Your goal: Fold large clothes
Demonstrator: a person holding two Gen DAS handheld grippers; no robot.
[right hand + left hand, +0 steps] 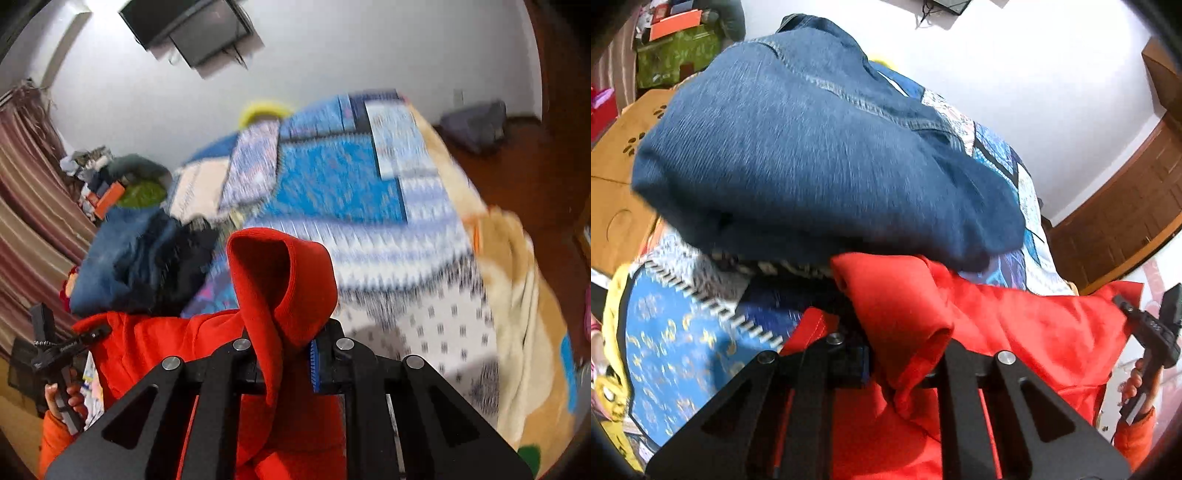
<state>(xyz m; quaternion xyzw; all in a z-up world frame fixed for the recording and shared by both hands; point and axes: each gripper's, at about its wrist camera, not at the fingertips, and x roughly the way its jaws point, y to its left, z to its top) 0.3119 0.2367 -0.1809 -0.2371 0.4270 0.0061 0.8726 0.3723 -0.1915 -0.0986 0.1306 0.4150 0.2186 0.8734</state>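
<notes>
Both pairs of jaws are closed tight on red cloth. A fold of the red top (979,317) is pinched by the left gripper (901,369), and the cloth bunches up over its black fingers (964,373). Another fold of the same top is pinched by the right gripper (291,365). That fold stands up like a small hood above the jaws, and a blue pad (316,369) is seen beside it.

The top is stretched between the two grippers and is lifted off the bed (369,229). In the left view, the right gripper is seen far to the right at the edge of the red cloth, held by a hand (1134,384) in an orange sleeve (1134,439). In the right view, the left gripper is seen far to the left, held the same way by the other hand (64,400).

A bedspread (687,332) with blue and white patterns is spread over the bed. Jeans (798,158) are piled on it just behind the red top. They fill most of the left view and lie to the left in the right view. Something dark lies under them, but what it is cannot be told.

A white wall (332,55) is seen behind the bed, with a dark screen (192,33) fixed high on it. Striped curtains (33,206) hang at the left. Parts of both views are blurred.
</notes>
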